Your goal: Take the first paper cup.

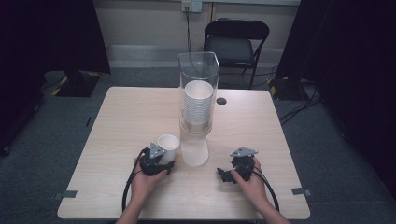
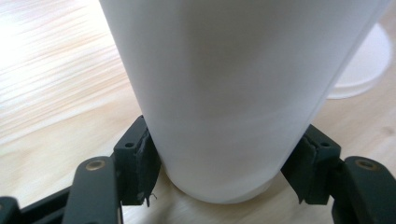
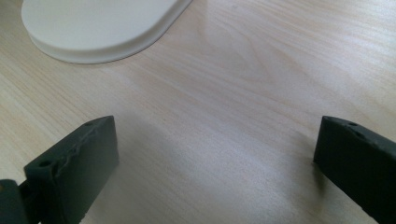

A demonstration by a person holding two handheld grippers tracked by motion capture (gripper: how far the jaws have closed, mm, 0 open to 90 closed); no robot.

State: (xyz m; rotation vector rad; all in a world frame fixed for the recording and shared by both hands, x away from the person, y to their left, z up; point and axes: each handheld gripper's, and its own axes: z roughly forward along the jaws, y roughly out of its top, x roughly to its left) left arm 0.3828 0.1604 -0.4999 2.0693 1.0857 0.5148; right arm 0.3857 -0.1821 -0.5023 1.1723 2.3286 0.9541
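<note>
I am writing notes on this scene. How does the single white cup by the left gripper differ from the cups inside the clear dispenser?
The single cup stands alone on the table, mouth up; the stacked cups sit nested inside the clear dispenser, raised above the tabletop. The single cup has the left gripper around its lower part; the stacked cups have no gripper near them. Both look plain white and alike in shape.

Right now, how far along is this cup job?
Done: one white cup is out of the clear dispenser and stands on the table. In hand: the left hand-held gripper brackets its base. Left: a stack of cups remains inside; the right hand-held gripper waits open.
</note>
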